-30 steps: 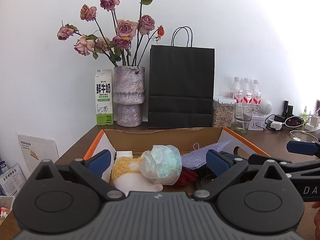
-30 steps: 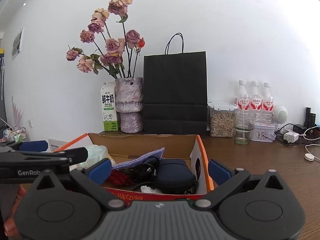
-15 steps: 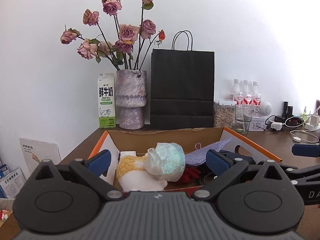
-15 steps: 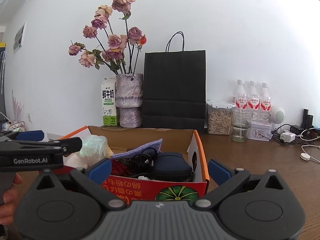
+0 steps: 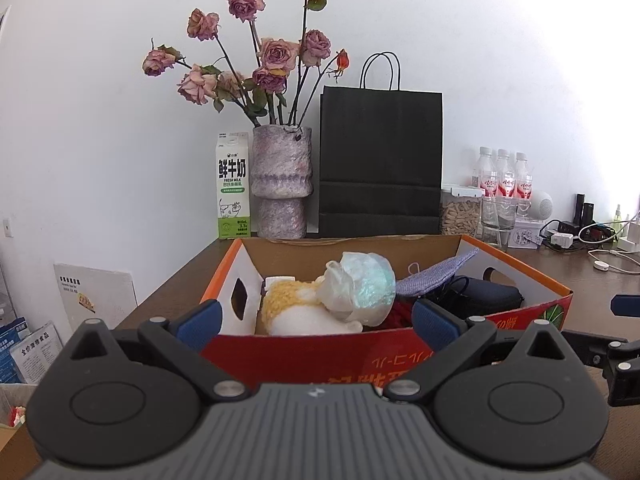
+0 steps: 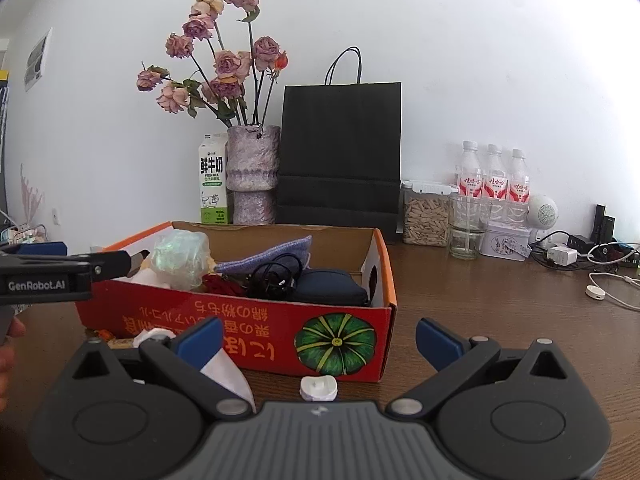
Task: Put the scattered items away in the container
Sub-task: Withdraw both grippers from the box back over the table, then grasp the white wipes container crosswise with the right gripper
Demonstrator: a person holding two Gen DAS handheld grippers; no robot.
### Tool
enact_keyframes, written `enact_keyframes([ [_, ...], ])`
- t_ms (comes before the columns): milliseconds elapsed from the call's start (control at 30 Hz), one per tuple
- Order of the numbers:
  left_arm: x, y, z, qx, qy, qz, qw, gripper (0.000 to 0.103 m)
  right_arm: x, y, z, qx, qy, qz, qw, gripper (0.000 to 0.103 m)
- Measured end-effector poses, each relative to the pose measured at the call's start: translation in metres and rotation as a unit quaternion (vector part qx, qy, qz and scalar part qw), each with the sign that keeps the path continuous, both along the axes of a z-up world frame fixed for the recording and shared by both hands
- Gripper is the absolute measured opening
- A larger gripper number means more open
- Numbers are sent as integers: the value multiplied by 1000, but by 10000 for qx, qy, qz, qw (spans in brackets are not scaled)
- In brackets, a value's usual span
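The red and orange cardboard box (image 6: 280,340) (image 5: 304,356) stands on the brown table and holds a clear plastic bag (image 5: 362,286) (image 6: 180,258), a yellow and white knit item (image 5: 292,300), a purple cloth (image 6: 268,258), black cables (image 6: 276,276) and a dark pouch (image 6: 328,286). My left gripper (image 5: 316,320) is open and empty in front of the box. My right gripper (image 6: 318,338) is open and empty, above the table before the box. A small white cap-like item (image 6: 319,387), a white packet (image 6: 224,372) and small bits (image 6: 116,340) lie on the table outside the box.
Behind the box stand a milk carton (image 6: 212,178), a vase of dried roses (image 6: 252,172), a black paper bag (image 6: 340,152), a jar (image 6: 426,214), a glass (image 6: 468,226), bottles (image 6: 494,180) and chargers with cables (image 6: 580,252). Papers (image 5: 94,296) lie left of the table.
Both grippers have pulled back from the box; the box front is now in view, and loose items on the table show in the right wrist view.
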State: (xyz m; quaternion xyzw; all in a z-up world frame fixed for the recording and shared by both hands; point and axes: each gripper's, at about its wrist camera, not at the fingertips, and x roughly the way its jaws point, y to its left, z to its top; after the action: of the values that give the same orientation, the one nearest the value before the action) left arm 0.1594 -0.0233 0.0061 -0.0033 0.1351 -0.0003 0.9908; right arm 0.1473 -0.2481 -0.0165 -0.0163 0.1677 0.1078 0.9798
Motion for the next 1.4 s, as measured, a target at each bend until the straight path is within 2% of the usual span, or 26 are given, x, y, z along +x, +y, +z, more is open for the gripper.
enact_keyframes([
  [300, -13, 21, -9, -102, 424, 95, 9990, 103, -10, -4, -6, -164, 341, 148, 9992, 103],
  [667, -29, 33, -20, 165, 819, 247, 9962, 103, -24, -7, -11, -200, 650, 222, 9974, 103],
  [967, -38, 47, -23, 150, 950, 357, 9947, 103, -21, 33, -7, -244, 742, 950, 9924, 103],
  [1167, -44, 61, -24, 109, 986, 440, 9941, 103, 1, 61, -7, -570, 936, 1412, 9839, 103],
  [1333, -45, 67, -25, 85, 1022, 461, 9937, 103, 22, 74, -19, -738, 1209, 1513, 9783, 103],
  [1367, -45, 67, -26, 84, 1032, 461, 9936, 103, 23, 74, -22, -741, 1263, 1508, 9776, 99],
  [1400, -45, 68, -26, 75, 1042, 452, 9935, 103, 22, 74, -23, -712, 1260, 1532, 9775, 91],
])
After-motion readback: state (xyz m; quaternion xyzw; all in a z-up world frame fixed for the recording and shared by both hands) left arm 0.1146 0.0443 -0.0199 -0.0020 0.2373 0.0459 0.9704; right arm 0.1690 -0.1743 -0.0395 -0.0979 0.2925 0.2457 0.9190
